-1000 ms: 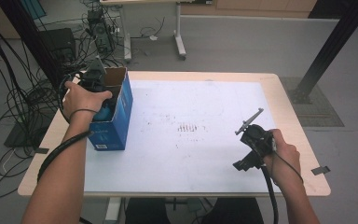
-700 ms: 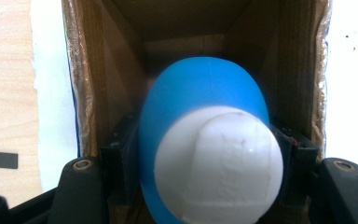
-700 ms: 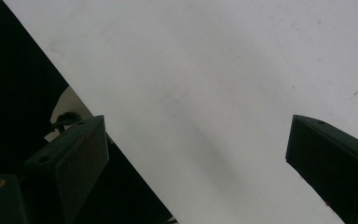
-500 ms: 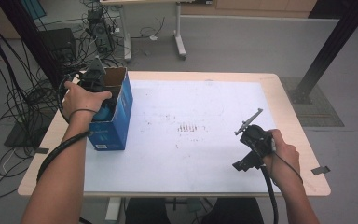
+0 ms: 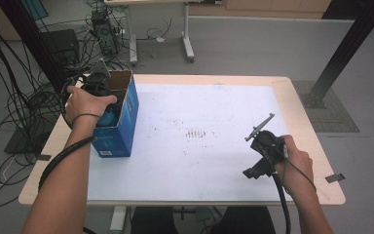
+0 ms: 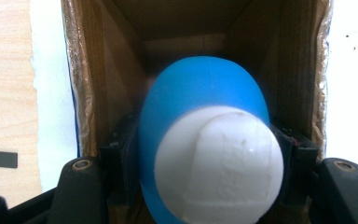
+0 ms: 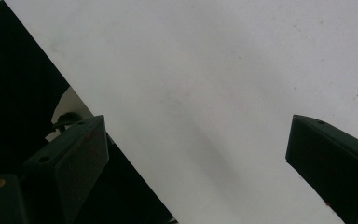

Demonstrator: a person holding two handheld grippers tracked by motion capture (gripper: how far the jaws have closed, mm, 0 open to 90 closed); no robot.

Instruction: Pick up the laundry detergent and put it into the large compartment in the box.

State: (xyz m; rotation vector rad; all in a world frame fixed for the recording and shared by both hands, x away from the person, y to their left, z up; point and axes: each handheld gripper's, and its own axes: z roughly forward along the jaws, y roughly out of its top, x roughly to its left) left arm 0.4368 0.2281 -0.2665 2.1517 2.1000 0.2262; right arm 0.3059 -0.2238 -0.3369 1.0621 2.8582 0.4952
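Left claw (image 6: pixel 209 158) clamped on a blue-and-white ball (image 6: pixel 209 149) inside the open blue box (image 5: pixel 121 122) at the left of the high view, desk (image 5: pixel 302 112) beneath, right claw (image 7: pixel 200 158) at lower right, jaws wide apart over the white sheet (image 5: pixel 209 107), gripping nothing.

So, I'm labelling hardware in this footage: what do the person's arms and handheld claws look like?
Both forearms are bare, a thin black band on each wrist. The left claw and right claw are black, each trailing a black cable along the forearm. The right claw's jaws are flat-faced black blocks; a grey plate tops it.
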